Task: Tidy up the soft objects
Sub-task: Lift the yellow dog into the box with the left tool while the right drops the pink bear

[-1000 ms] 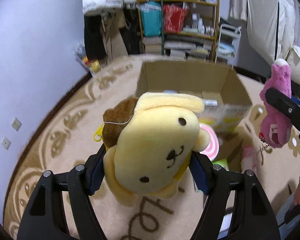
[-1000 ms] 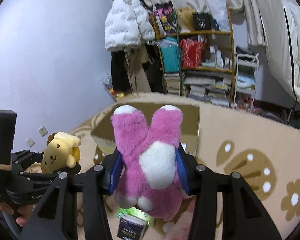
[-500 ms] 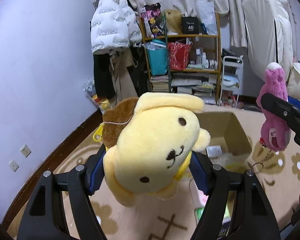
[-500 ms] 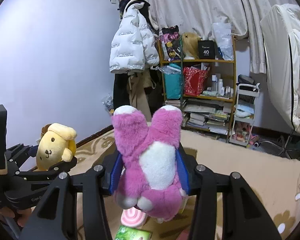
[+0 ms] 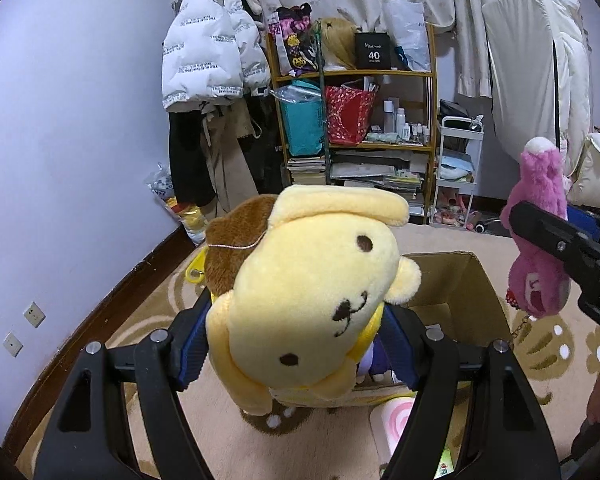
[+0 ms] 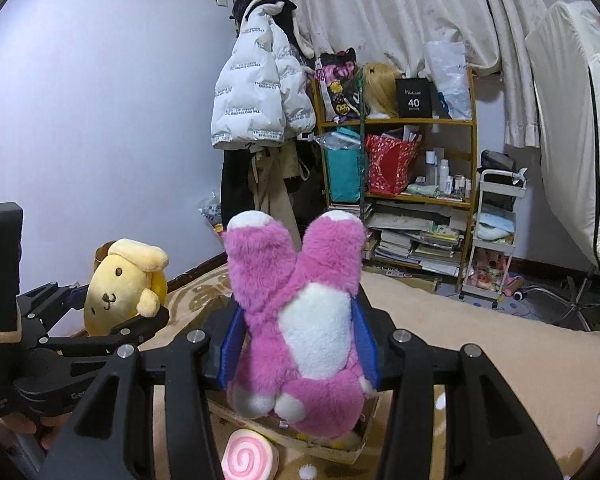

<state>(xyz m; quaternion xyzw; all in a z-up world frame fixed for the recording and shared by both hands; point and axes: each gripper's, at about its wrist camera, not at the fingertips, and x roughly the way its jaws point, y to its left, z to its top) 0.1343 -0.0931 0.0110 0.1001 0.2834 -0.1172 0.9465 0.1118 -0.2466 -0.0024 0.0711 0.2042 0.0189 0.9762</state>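
My left gripper (image 5: 296,344) is shut on a yellow dog plush (image 5: 308,304) with a brown beret, held up above the floor. It also shows in the right wrist view (image 6: 120,284), at the left. My right gripper (image 6: 300,344) is shut on a pink bear plush (image 6: 300,312), held upside down with its legs up. The pink plush also shows in the left wrist view (image 5: 540,240), at the right. An open cardboard box (image 5: 460,292) stands on the carpet below and behind the yellow plush; a purple soft item lies inside it.
A pink swirl cushion (image 6: 250,456) lies on the beige patterned carpet (image 6: 500,360) by the box's near side. A cluttered wooden shelf (image 6: 400,168), hanging coats (image 6: 260,100) and a white trolley (image 6: 496,236) stand along the far wall.
Both grippers have lifted and tilted up with their plushes. The view has swung from the carpet and box toward the far wall, with the box now lower in frame.
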